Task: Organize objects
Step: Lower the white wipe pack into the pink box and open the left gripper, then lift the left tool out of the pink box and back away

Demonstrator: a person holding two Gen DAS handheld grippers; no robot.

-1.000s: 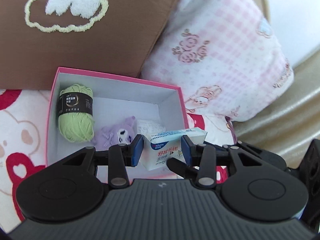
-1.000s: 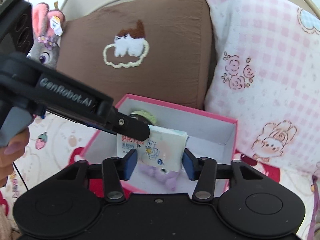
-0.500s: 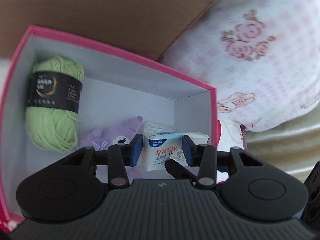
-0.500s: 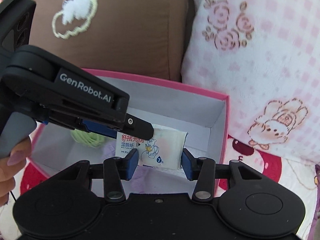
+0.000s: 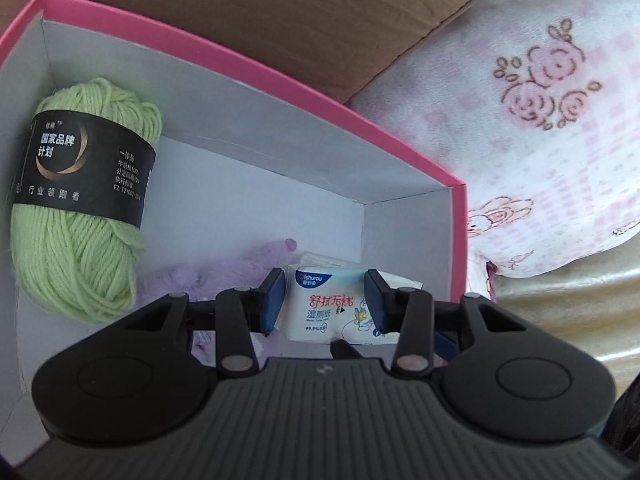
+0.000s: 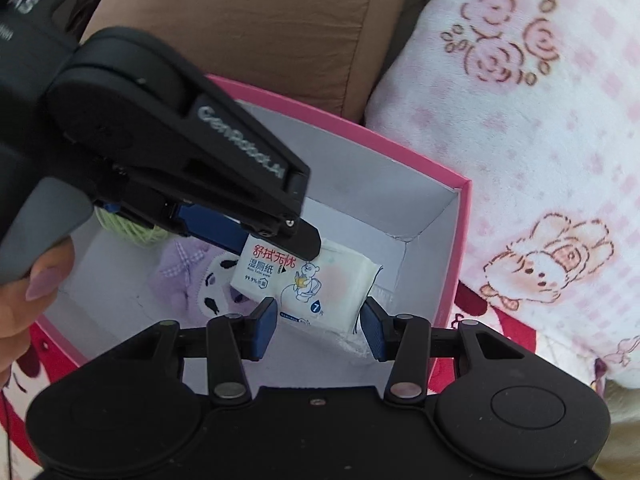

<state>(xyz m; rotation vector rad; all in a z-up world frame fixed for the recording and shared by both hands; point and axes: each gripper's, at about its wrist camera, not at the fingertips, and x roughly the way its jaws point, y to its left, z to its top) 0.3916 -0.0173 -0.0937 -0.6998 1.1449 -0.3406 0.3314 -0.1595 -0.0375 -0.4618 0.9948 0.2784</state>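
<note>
A white wet-wipe pack (image 5: 332, 308) sits between the blue pads of my left gripper (image 5: 325, 301), which is shut on it low inside the pink box (image 5: 256, 72). In the right wrist view the pack (image 6: 316, 276) hangs from the left gripper's fingers, and my right gripper (image 6: 318, 326) is shut on its lower edge. A green yarn ball (image 5: 80, 200) lies at the box's left. A purple plush toy (image 6: 192, 276) lies on the box floor under the pack.
A brown cushion (image 6: 256, 24) and a pink checked pillow (image 6: 532, 128) lean against the box's far side. The box rests on a red and white cartoon blanket (image 6: 28, 344). A hand (image 6: 36, 288) holds the left gripper.
Both grippers have carried the wipe pack forward and down, from above the box's near edge to deep inside it, close to the right corner.
</note>
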